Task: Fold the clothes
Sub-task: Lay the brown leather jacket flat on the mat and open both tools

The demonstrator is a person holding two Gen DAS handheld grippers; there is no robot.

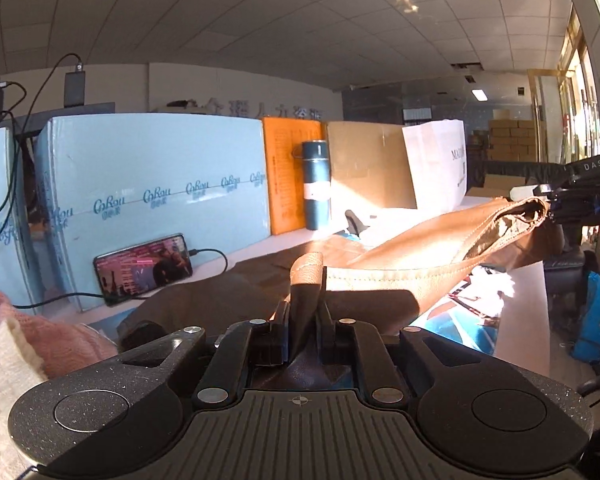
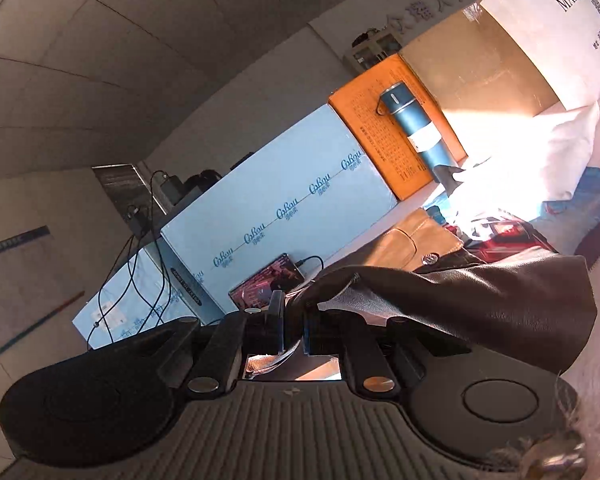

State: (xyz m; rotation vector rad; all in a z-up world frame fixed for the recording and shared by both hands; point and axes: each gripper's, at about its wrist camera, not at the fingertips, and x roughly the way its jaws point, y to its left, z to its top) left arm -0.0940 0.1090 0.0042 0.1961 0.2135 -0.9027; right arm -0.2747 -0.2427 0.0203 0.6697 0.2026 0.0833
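Brown leather garment (image 1: 440, 240) stretched above the table, before the upright teal flask (image 1: 316, 184). Left gripper (image 1: 304, 312) pinches its edge, right gripper (image 2: 294, 320) clamps another, apparently. Supple, weighty, slippery; hold seams.

This looks like a shop or small commercial premises used partly for storage. A grid of ceiling panels (image 1: 300, 12) runs overhead, and raised characters forming a sign (image 1: 260, 109) are fixed to the back wall. Along the far edge of the white table (image 1: 524, 304) stand light-blue printed cartons (image 1: 152, 184), an orange box (image 1: 290, 176), a plain cardboard box (image 1: 368, 168) and a white paper shopping bag (image 1: 436, 164). Stacked brown cartons (image 1: 512, 140) fill the far right corner beside gold-framed glass doors (image 1: 556, 116). A phone (image 1: 144, 266) on a charging cable leans against the blue cartons.
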